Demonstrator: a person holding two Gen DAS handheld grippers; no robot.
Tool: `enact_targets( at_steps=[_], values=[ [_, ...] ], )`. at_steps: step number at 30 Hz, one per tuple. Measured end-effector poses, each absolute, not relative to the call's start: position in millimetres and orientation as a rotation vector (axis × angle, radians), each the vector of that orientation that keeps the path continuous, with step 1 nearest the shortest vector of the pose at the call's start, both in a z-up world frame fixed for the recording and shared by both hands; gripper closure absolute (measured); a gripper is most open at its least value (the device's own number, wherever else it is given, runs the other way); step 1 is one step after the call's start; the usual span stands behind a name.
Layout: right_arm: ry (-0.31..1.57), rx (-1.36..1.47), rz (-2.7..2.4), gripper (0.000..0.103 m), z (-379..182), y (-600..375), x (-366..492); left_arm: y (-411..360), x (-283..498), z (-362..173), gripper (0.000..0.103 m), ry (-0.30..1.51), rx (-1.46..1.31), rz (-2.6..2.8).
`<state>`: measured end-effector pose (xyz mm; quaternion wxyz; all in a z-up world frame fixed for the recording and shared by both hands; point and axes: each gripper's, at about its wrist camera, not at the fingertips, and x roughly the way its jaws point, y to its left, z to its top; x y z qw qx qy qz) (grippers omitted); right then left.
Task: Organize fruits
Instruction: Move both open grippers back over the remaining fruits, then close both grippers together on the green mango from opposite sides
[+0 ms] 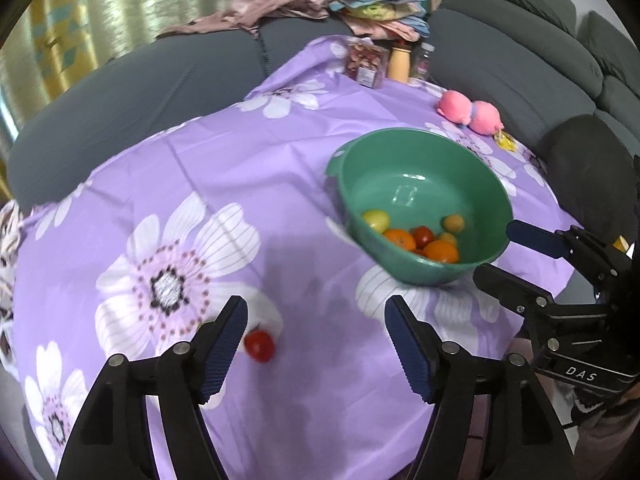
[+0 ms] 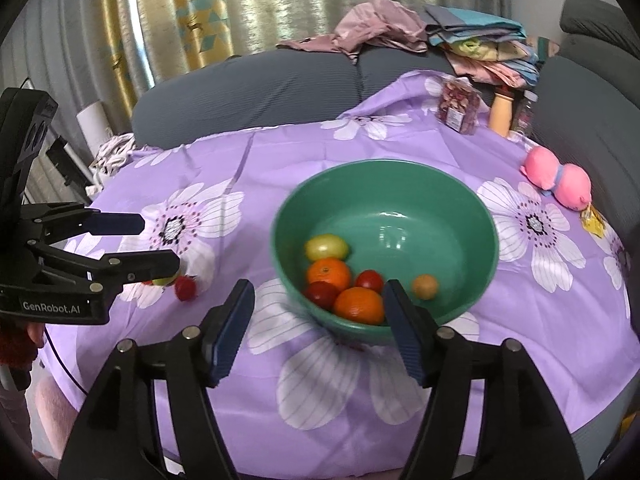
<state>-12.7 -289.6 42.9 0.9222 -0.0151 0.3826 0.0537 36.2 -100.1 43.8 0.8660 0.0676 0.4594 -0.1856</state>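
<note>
Over the table, a smooth purple cloth point(image 1: 224, 168) printed with large white flowers, lightly creased.

Toward the near edge, right of the middle: a round, glossy green plastic bowl point(image 2: 460, 216) with a thick rim. Inside, crowded against its near wall:
- two dimpled oranges point(image 2: 329, 274)
- two shiny red tomatoes point(image 2: 370, 281)
- an oval yellow-green fruit point(image 2: 326, 247)
- off to the right, apart from these, a small round tan fruit point(image 2: 425, 286)

Near the near-left edge, on a flower print: a loose red tomato point(image 1: 260, 345), smooth and round, with a dark stem stub. Just beside it in the right wrist view, a small green fruit point(image 2: 164, 281), partly hidden.

Left tool point(image 1: 316, 308): black angular arms, ribbed blue pads. Stands wide open above the cloth and grips nothing, with the loose tomato just outside its left pad.

Right tool point(image 2: 318, 288): same build. Parted to a middling width above the near rim of the bowl, with nothing between the pads.

Along the far right edge:
- a soft pink plush toy point(image 2: 558, 180), two rounded lobes
- a clear crinkly packet point(image 2: 458, 110) of reddish pieces
- a matte tan bottle point(image 2: 500, 114)

Behind the table: a grey ribbed sofa point(image 2: 260, 88) carrying a heap of folded fabrics point(image 2: 480, 46).
</note>
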Motion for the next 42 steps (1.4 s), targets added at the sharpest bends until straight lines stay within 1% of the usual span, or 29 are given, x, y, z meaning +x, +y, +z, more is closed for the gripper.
enact_targets(
  at_steps=[22,42],
  values=[
    [0.805,-0.136,0.267,0.036,45,-218,-19,-16,1,25,0.032,1.001,0.005,-0.270],
    [0.934,-0.200,0.392,0.036,7,-165,-10,25,-6,-8,0.032,1.063,-0.088,-0.244]
  ],
)
